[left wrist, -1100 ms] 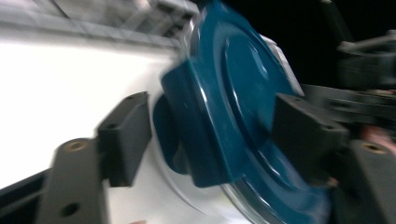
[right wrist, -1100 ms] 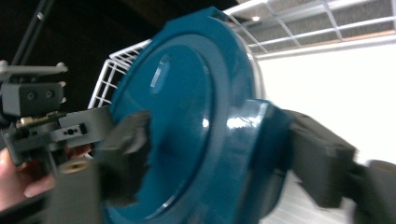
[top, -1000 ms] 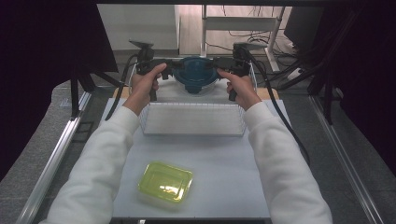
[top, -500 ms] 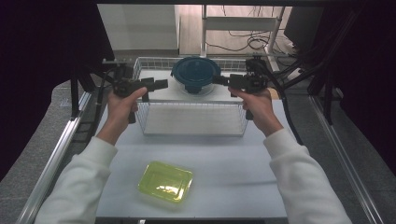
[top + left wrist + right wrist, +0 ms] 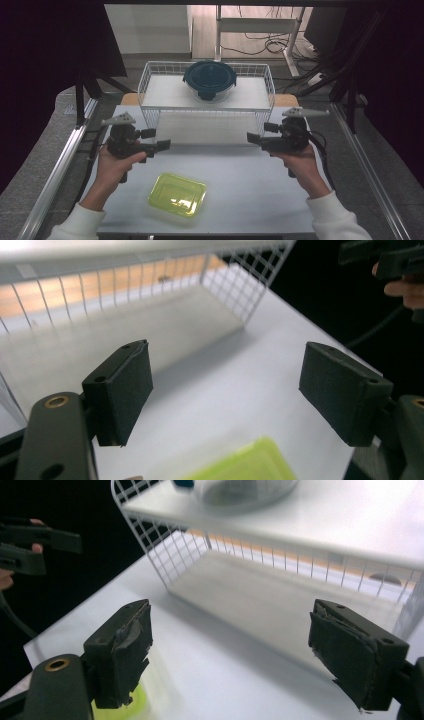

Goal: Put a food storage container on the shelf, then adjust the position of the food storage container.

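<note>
A glass bowl (image 5: 210, 80) with a dark blue lid stands on top of a white wire rack (image 5: 150, 95) at the far side of the table. My left gripper (image 5: 162, 145) hovers in front of the rack's left end, jaws open and empty (image 5: 225, 380). My right gripper (image 5: 252, 139) hovers in front of the rack's right end, also open with nothing between its pads (image 5: 230, 640). Both point inward toward each other. A yellow-green container (image 5: 177, 195) lies on the white table, near the left gripper; its edge (image 5: 245, 465) shows below the left jaws.
The white table (image 5: 250, 190) has free room between the hands. The rack's lower shelf (image 5: 260, 595) is open at the front. Metal rails (image 5: 55, 170) run along both sides of the table. The bowl's base (image 5: 240, 490) shows above the rack in the right gripper view.
Both hands have drawn back from the bowl's sides toward the person, apart and lower, to the front of the rack. The bowl stays on the rack top.
</note>
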`<state>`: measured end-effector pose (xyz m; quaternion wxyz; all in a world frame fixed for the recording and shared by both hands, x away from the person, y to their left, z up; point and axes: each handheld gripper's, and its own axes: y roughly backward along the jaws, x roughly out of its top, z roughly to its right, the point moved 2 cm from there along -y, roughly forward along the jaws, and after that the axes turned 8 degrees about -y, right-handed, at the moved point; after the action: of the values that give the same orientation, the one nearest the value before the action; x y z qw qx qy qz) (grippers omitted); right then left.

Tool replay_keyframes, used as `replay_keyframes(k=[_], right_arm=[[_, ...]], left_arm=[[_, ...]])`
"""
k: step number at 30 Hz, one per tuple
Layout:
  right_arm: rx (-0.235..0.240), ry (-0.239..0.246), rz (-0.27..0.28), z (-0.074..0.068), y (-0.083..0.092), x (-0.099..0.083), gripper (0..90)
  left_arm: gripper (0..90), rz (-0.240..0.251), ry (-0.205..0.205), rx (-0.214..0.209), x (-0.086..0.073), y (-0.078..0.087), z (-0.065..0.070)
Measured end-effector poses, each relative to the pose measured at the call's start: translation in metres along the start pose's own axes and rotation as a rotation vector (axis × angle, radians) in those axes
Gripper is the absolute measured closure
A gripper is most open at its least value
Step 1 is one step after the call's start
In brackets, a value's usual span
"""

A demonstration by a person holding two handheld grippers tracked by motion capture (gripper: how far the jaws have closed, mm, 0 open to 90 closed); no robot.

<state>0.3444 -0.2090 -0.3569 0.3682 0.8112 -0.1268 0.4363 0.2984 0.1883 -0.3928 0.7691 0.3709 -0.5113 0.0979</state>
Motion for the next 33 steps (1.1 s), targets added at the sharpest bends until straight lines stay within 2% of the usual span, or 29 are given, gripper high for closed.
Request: replay_keyframes(k=[2,5,7,11,13,14,15,16,17,18,20,24,30,33], right_arm=[[0.008,0.001,-0.009,-0.001,0.001,-0.007,17.6],[0.025,0.012,-0.033,-0.003,0.004,-0.030,18.1],[0.027,0.007,-0.037,-0.003,0.004,-0.033,18.2],[0.017,0.004,-0.065,-0.003,0.005,-0.052,18.5],[-0.001,0.007,-0.079,-0.001,0.004,-0.064,18.9],[-0.008,0.004,-0.095,0.001,0.004,-0.069,18.9],[-0.014,0.001,-0.100,0.003,0.004,-0.073,19.0],[-0.015,-0.012,-0.104,0.005,0.004,-0.077,19.0],[-0.015,-0.012,-0.104,0.005,0.004,-0.077,19.0],[-0.008,-0.041,-0.117,0.009,0.005,-0.085,19.1],[-0.013,-0.047,-0.124,0.010,0.005,-0.091,19.1],[-0.016,-0.050,-0.132,0.009,0.007,-0.101,19.2],[-0.033,-0.064,-0.137,0.015,0.012,-0.111,19.3],[-0.039,-0.083,-0.139,0.019,0.016,-0.115,19.4]], left_arm=[[20.7,-0.013,-0.003,-0.002,-0.006,-0.001,0.002],[20.7,-0.067,-0.021,0.034,-0.028,-0.004,0.006],[20.7,-0.068,-0.019,0.029,-0.033,-0.005,0.007],[20.8,-0.102,-0.033,0.038,-0.048,-0.008,0.012],[21.4,-0.091,0.003,0.005,-0.056,-0.007,0.013],[21.3,-0.091,0.003,0.005,-0.056,-0.007,0.013],[21.4,-0.104,-0.003,0.006,-0.062,-0.007,0.015],[21.5,-0.119,-0.020,0.029,-0.064,-0.007,0.015],[21.7,-0.119,-0.020,0.029,-0.064,-0.007,0.015],[22.0,-0.142,-0.047,0.062,-0.069,-0.007,0.017],[22.1,-0.142,-0.046,0.055,-0.073,-0.005,0.017],[22.4,-0.153,-0.051,0.072,-0.078,-0.003,0.016],[22.8,-0.146,-0.040,0.065,-0.082,0.000,0.015],[23.2,-0.122,-0.040,0.047,-0.081,0.006,0.016]])
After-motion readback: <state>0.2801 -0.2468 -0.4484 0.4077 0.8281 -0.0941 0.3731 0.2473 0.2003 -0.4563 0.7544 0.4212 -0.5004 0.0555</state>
